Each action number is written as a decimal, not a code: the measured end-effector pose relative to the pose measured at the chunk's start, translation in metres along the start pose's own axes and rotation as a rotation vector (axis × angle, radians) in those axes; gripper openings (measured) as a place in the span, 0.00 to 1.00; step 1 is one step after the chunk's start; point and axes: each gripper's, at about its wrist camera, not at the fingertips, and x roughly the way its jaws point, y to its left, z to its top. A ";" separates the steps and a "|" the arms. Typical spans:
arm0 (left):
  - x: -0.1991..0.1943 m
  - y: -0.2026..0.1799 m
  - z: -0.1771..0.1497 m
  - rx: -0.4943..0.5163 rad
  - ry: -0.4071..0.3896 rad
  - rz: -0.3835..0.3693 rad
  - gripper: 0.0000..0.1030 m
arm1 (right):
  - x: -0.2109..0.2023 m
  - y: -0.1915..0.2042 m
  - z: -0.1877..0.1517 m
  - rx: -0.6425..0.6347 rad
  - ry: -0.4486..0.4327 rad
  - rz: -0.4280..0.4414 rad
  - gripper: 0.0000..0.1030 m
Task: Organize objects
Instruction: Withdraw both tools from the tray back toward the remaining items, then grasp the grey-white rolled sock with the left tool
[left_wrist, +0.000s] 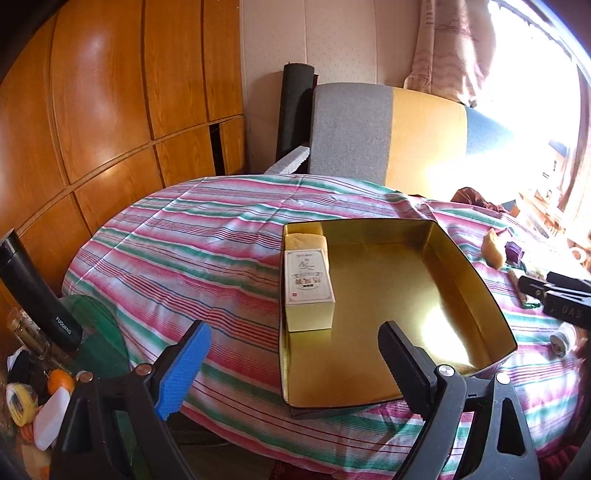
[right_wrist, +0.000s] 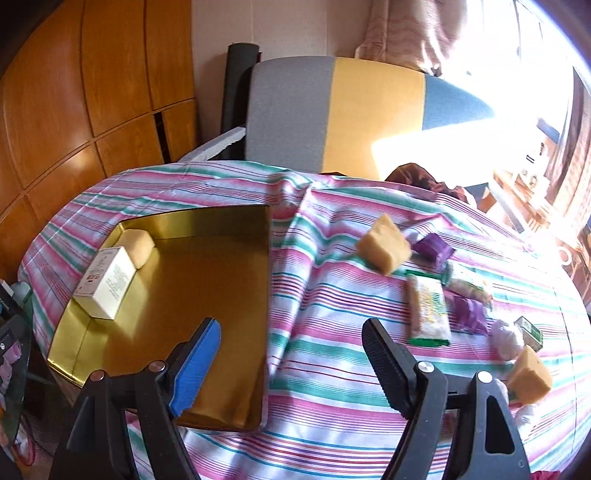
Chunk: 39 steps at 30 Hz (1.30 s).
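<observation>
1. The gold tin tray (left_wrist: 476, 258) sits on the striped bedcover (left_wrist: 184, 236), holding a white carton (left_wrist: 308, 291) and a yellow sponge block (left_wrist: 306, 242) in its far left corner.
2. The left gripper (left_wrist: 291, 354) hovers wide and empty over the tray.
3. The right gripper (right_wrist: 291, 350) is spread, holding nothing, above the cover near a green snack packet (right_wrist: 428, 310) and another yellow sponge (right_wrist: 386, 245).

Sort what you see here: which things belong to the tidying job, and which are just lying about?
Belong to the job: gold tin, white box and yellow block already inside it; loose yellow block, purple packet, green-edged packet.

Lying about: black flask, orange, chair.
</observation>
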 end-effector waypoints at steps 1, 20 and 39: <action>0.001 -0.003 0.000 0.007 0.005 -0.004 0.90 | -0.001 -0.013 -0.002 0.011 0.001 -0.022 0.78; 0.010 -0.084 0.004 0.180 0.051 -0.204 0.92 | -0.052 -0.277 -0.076 0.694 -0.094 -0.355 0.82; 0.026 -0.253 0.007 0.475 0.135 -0.502 0.94 | -0.071 -0.344 -0.136 1.162 -0.175 -0.180 0.82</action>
